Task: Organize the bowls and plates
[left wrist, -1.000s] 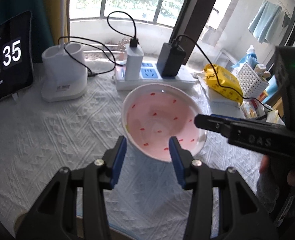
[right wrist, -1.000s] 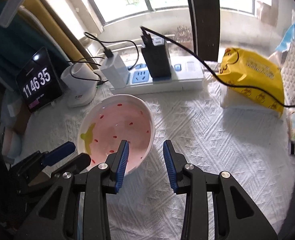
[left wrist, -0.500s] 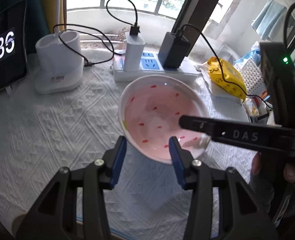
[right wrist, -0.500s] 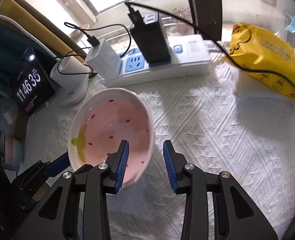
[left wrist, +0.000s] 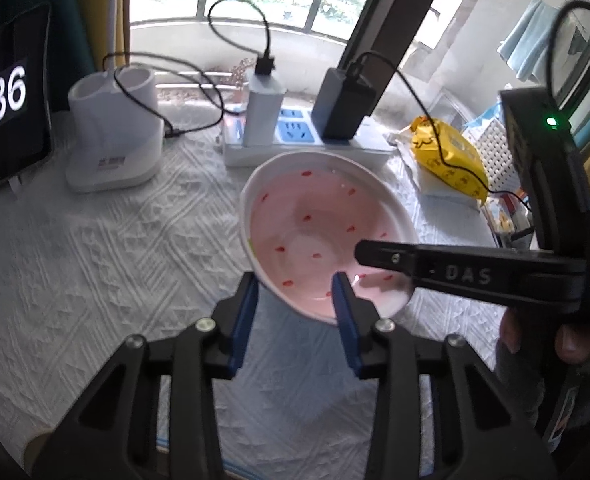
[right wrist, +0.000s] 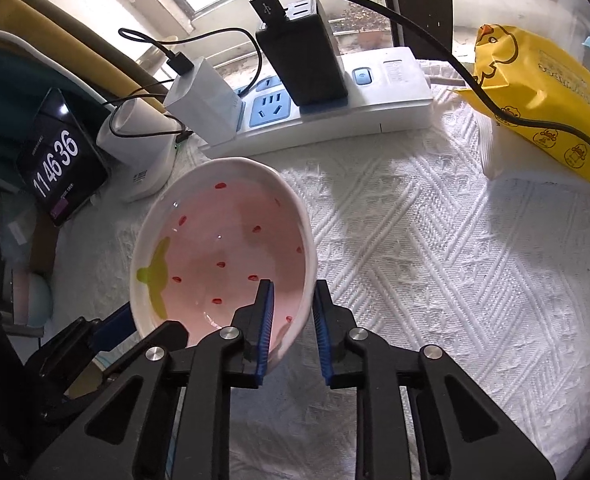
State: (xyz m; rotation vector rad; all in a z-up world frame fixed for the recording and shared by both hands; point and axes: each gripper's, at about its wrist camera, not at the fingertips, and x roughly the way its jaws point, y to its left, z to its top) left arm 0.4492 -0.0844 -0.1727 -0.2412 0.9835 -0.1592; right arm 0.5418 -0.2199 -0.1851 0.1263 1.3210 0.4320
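A pink bowl (left wrist: 319,236) with red specks and a white rim sits on the white tablecloth; it also shows in the right wrist view (right wrist: 223,256), with a yellow-green mark inside. My left gripper (left wrist: 295,300) is open, its blue pads astride the bowl's near rim. My right gripper (right wrist: 293,316) is open, one pad inside the bowl and one outside, straddling its right rim. The right gripper's finger reaches over the bowl in the left wrist view (left wrist: 467,272).
A white power strip (right wrist: 327,116) with chargers and cables lies behind the bowl. A white holder (left wrist: 115,144) and a clock screen (left wrist: 3,120) stand at the left. A yellow wipes pack (right wrist: 543,100) lies at the right.
Both grippers moved closer to the bowl. The right gripper's pads now straddle the bowl's right rim, and the left pads reach its near rim. The jaws narrowed a little.
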